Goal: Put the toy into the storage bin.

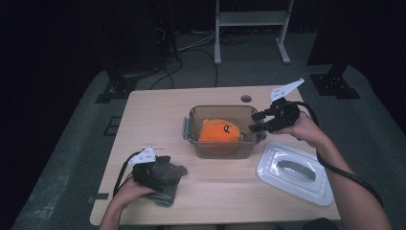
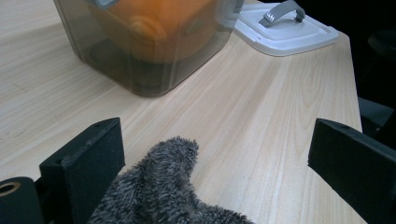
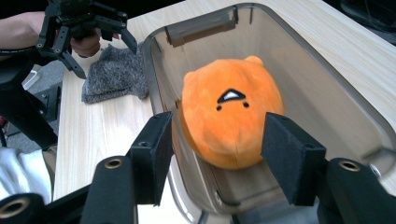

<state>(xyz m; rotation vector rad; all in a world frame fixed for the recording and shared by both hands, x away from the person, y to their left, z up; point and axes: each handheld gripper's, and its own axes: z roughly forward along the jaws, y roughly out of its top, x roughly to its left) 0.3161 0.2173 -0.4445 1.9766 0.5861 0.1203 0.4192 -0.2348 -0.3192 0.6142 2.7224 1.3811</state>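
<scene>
Right gripper, jaws apart and empty, hovers at the clear bin's right rim above an orange plush; left gripper, jaws wide, straddles a grey sock.

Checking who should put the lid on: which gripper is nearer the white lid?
Right. The right gripper hovers at the clear bin's right end, just above the white lid; the left gripper sits over the grey cloth across the table.

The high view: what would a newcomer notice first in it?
The orange plush toy catches the eye first, lying inside the clear container at the table's middle. The right tool hovers open at the container's right end, and the white lid lies on the table in front of it.
</scene>
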